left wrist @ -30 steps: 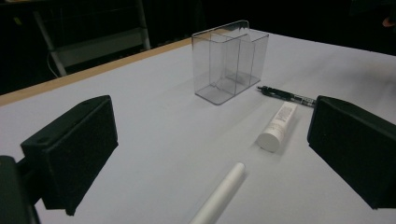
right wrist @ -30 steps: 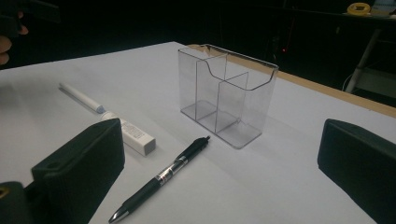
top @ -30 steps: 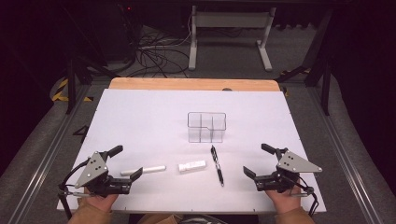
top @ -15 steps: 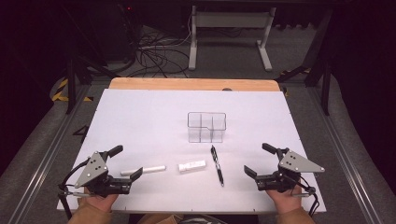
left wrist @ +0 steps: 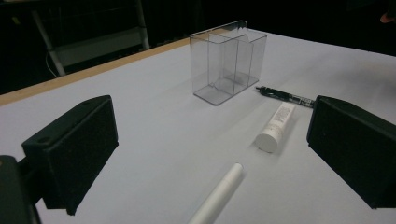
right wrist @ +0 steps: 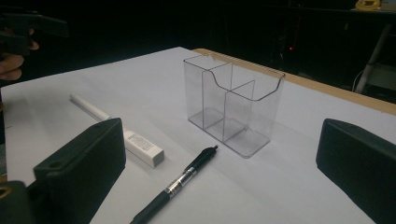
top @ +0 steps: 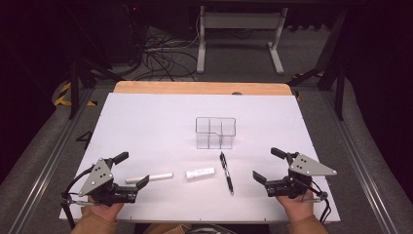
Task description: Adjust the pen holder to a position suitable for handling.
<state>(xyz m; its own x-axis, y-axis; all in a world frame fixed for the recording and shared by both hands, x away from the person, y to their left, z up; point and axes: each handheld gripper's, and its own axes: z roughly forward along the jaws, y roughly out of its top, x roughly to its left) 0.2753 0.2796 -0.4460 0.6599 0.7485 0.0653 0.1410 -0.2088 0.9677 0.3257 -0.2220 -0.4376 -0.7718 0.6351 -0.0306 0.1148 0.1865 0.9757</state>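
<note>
Even overhead light falls on your white counter [top: 160, 122], while the room beyond drops into near-black. Shadows are soft and short beneath the clear organizer [top: 215, 132] and pen [top: 226, 172]. In both gripper views, your near black jaws blur at the frame's bottom; faint glare rims the organizer's walls.

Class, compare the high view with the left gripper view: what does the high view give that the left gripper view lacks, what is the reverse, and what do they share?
The high view adds the left tool and right tool seen whole from above, jaws apart, and the cables on the floor. The left gripper view adds the white tube seen end-on, with its round cap facing the camera. Shared: the clear organiser, black pen, white stick and white table.
</note>
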